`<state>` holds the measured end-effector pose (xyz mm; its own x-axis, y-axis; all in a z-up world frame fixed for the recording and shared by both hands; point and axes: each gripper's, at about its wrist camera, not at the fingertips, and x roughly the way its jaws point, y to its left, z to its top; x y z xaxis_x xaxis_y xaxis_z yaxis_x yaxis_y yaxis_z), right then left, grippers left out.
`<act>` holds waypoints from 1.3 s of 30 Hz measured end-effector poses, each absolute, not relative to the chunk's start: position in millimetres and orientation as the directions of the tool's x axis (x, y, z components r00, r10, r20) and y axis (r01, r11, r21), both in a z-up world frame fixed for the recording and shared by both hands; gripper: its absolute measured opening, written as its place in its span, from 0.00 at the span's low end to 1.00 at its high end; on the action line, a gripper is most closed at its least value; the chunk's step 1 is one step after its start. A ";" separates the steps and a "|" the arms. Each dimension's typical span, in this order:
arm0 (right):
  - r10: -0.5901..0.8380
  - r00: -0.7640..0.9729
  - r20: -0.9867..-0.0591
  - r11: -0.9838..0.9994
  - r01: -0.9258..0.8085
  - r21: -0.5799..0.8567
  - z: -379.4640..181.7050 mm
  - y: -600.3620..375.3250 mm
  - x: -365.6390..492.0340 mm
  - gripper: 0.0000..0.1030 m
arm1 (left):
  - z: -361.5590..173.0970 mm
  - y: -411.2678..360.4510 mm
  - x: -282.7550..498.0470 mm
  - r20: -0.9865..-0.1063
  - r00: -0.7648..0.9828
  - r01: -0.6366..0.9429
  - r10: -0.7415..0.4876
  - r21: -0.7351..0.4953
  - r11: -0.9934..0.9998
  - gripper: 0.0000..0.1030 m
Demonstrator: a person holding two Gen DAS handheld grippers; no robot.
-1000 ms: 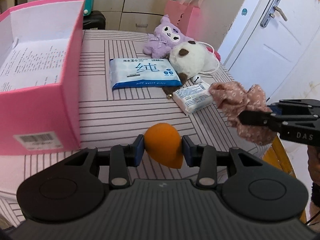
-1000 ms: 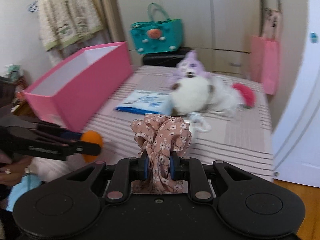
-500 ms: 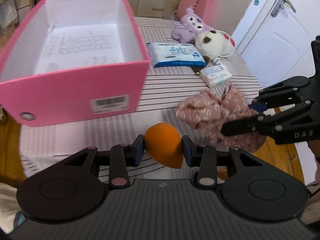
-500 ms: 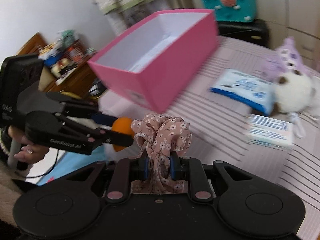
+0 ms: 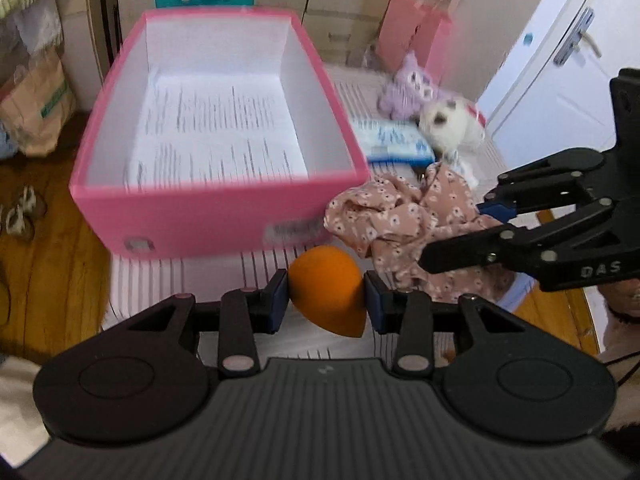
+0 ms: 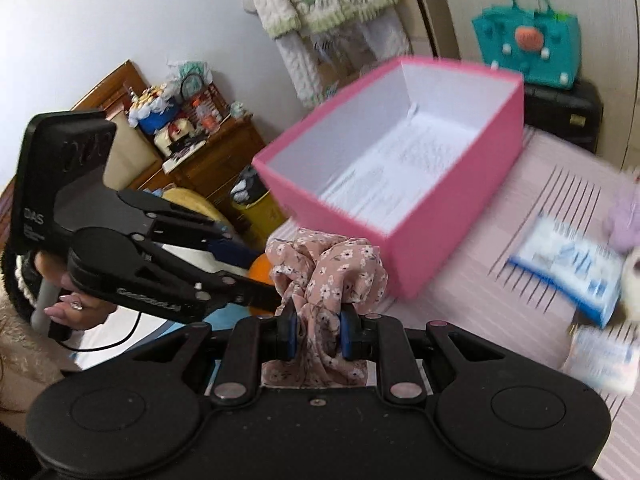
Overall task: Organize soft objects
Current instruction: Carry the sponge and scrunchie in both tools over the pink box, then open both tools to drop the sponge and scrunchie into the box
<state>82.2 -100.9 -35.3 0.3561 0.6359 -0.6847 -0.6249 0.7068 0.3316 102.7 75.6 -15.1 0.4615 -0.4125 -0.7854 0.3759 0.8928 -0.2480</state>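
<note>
My left gripper (image 5: 326, 300) is shut on an orange teardrop sponge (image 5: 326, 290), held in the air just short of the near wall of the open pink box (image 5: 216, 220). My right gripper (image 6: 318, 334) is shut on a pink floral scrunchie (image 6: 328, 268), which hangs beside the sponge near the box's front right corner. In the left wrist view the scrunchie (image 5: 404, 220) and the right gripper (image 5: 452, 236) come in from the right. In the right wrist view the left gripper (image 6: 264, 280) reaches in from the left, with part of the sponge (image 6: 260, 270) showing. The box holds only a printed sheet (image 5: 212, 136).
On the striped bed behind the box lie a blue wipes pack (image 5: 396, 140), a purple plush (image 5: 408, 88) and a white plush (image 5: 452, 128). A small tissue pack (image 6: 604, 356) lies nearer. A teal bag (image 6: 528, 48), a wooden cabinet (image 6: 216, 164) and a white door (image 5: 560, 64) surround the bed.
Both grippers have risen and swung left toward the pink box, each keeping its object. The box's open inside has come into view, and the scrunchie has drawn close to the sponge.
</note>
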 end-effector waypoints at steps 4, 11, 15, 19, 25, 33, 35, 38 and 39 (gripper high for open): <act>0.629 0.449 -0.635 0.720 -0.644 0.259 -17.9 -93.9 95.1 0.22 | 5.7 86.0 118.0 -0.714 0.549 0.393 -0.434 -0.238 0.888 0.38; 0.588 0.623 -0.516 0.766 -0.635 0.106 -3.1 -73.1 138.1 0.22 | 13.2 93.5 182.1 -0.677 0.598 0.356 -0.429 -0.256 0.899 0.38; 0.557 0.646 -0.523 0.784 -0.616 0.074 -7.9 -57.4 184.6 0.22 | 7.3 99.5 227.5 -0.679 0.596 0.325 -0.430 -0.285 0.902 0.38; 0.511 0.635 -0.579 0.818 -0.565 0.102 -25.9 -46.6 238.2 0.22 | -2.4 103.1 272.7 -0.690 0.614 0.268 -0.385 -0.276 0.923 0.38; 0.398 0.643 -0.655 0.847 -0.532 -0.008 -43.2 -31.7 292.2 0.23 | -30.9 98.2 334.2 -0.771 0.558 0.190 -0.306 -0.240 0.952 0.38; 0.355 0.617 -0.702 0.825 -0.560 -0.075 -58.3 -20.5 305.8 0.24 | -54.0 94.2 364.6 -0.768 0.575 0.156 -0.282 -0.235 0.959 0.39; 0.331 0.597 -0.731 0.788 -0.601 -0.133 -64.0 -11.3 306.8 0.24 | -57.4 88.8 366.3 -0.778 0.570 0.164 -0.264 -0.207 0.965 0.39; 0.261 0.580 -0.772 0.715 -0.653 -0.249 -77.4 4.2 311.2 0.24 | -61.9 81.1 370.7 -0.789 0.562 0.179 -0.249 -0.178 0.968 0.39; 0.259 0.578 -0.774 0.705 -0.661 -0.257 -78.2 5.4 311.7 0.24 | -63.3 80.1 371.7 -0.791 0.559 0.179 -0.249 -0.177 0.968 0.39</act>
<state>311.7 5.4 -78.2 0.5778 0.2590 -0.7740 -0.6606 0.7054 -0.2570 371.7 80.1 -63.3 0.5594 -0.2485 -0.7908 0.1793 0.9677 -0.1773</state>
